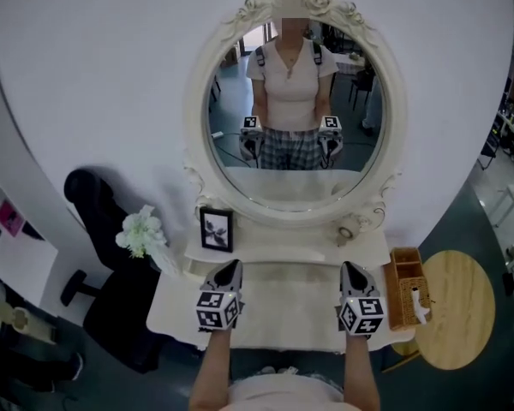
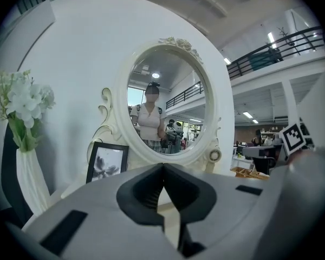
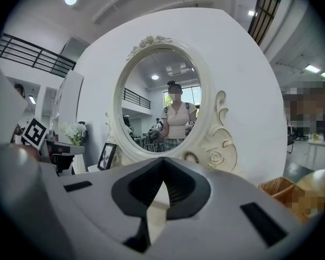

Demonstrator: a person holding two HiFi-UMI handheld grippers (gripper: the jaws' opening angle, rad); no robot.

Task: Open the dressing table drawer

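White wall at the back, with the cream desk [image 1: 283, 302] pushed right up against it. Its drawer would be under the front edge of the top, so no view actually shows it. Both grippers hang over the top near that front edge, well apart from each other. The left hand-held gripper [image 1: 230, 268] has its jaws pressed together with nothing between them. Same deal for the right hand-held gripper [image 1: 351, 268]: tips meeting, empty. Further back are a picture frame [image 1: 216, 229] and the big oval mirror [image 1: 295, 110]. White flowers [image 1: 141, 229] stand at the left end, and a wicker basket [image 1: 407, 285] sits just beside the right end.
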